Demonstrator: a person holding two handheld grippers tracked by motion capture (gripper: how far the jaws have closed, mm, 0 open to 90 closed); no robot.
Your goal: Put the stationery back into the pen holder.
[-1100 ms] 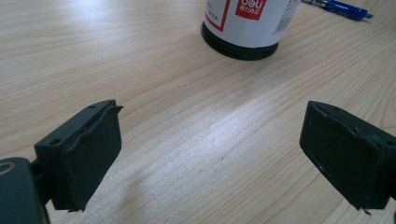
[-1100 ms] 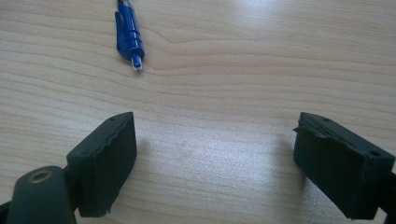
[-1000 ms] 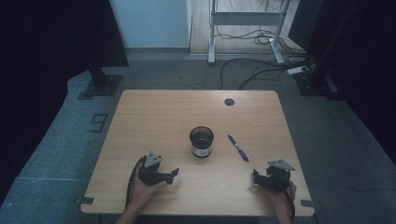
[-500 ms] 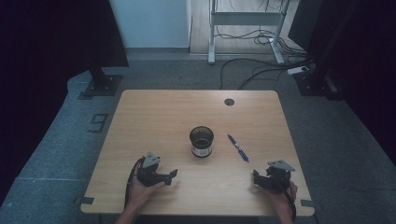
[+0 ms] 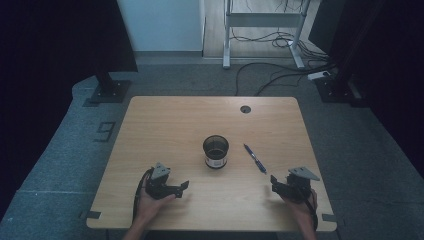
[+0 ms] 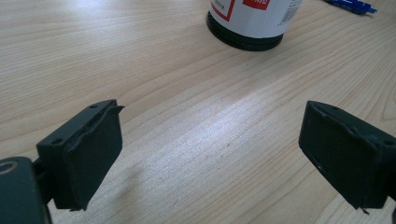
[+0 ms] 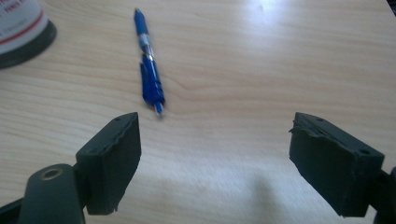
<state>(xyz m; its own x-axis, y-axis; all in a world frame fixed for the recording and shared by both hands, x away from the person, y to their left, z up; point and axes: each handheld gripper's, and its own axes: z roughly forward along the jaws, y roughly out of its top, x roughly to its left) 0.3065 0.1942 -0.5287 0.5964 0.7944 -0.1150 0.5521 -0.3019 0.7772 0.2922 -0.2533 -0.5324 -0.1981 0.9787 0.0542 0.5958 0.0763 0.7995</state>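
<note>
1. The pen (image 7: 149,70) lies right of the cup (image 5: 216,151), mid-tabletop.
2. Right claw (image 7: 215,163) and left claw (image 6: 210,158) gape wide, empty.
3. The pen is probably light, stiff and slippery (pinch mid-barrel).

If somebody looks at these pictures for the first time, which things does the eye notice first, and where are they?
First comes the dark open cup with a white label, upright near the middle of the wooden table. A blue pen lies flat just to its right, apart from it. Near the table's front edge, the left gripper and the right gripper rest with jaws wide open, holding nothing.
</note>
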